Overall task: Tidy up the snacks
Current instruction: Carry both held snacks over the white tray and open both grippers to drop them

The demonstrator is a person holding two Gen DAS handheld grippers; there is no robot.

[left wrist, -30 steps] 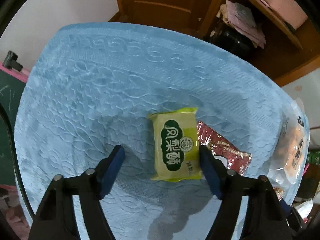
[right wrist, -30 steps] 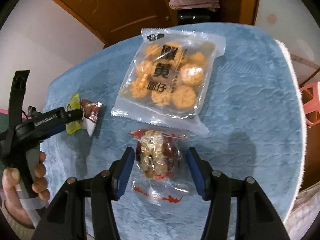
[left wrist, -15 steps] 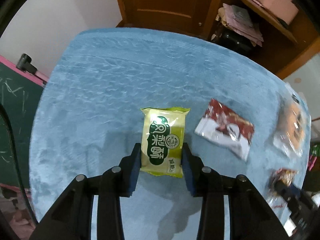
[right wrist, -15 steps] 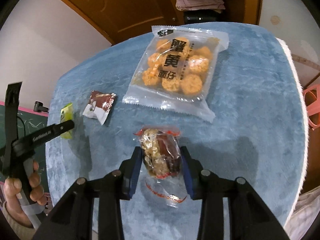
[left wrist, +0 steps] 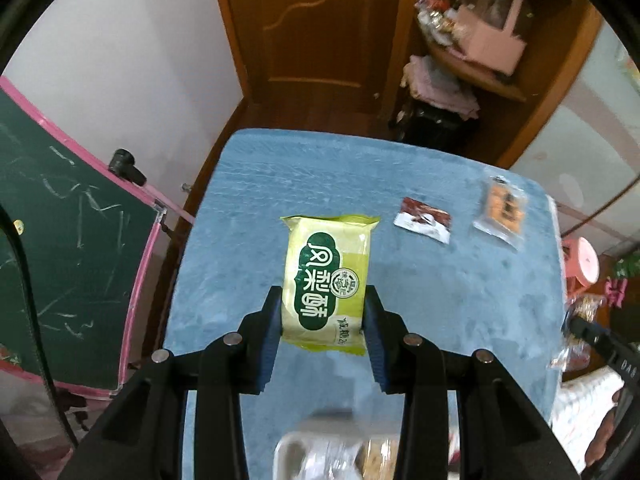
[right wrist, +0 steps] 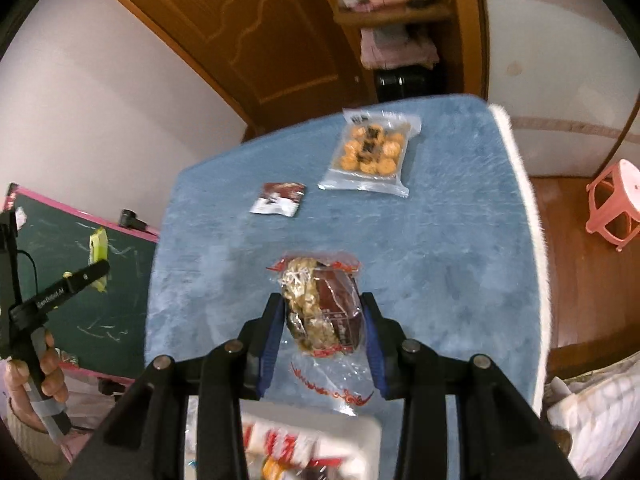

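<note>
At the bottom edge of both wrist views a blurred white tray [right wrist: 320,428] holds some packets, their kind unreadable. Just above it, the left gripper [left wrist: 323,320] is clamped on the green-yellow pastry packet [left wrist: 326,280], held up above the blue table cover [left wrist: 248,240]. The right gripper [right wrist: 322,328] pinches the clear-wrapped walnut-date snack [right wrist: 322,312] between its blue pads, also raised above the cover. Farther out, a small dark-red packet [right wrist: 279,199] lies flat on the cover, and just beyond it, to the right, a clear bag of orange round biscuits [right wrist: 370,152]. Behind the table stand a wooden door [left wrist: 304,20] and a shelf [left wrist: 472,72].
</note>
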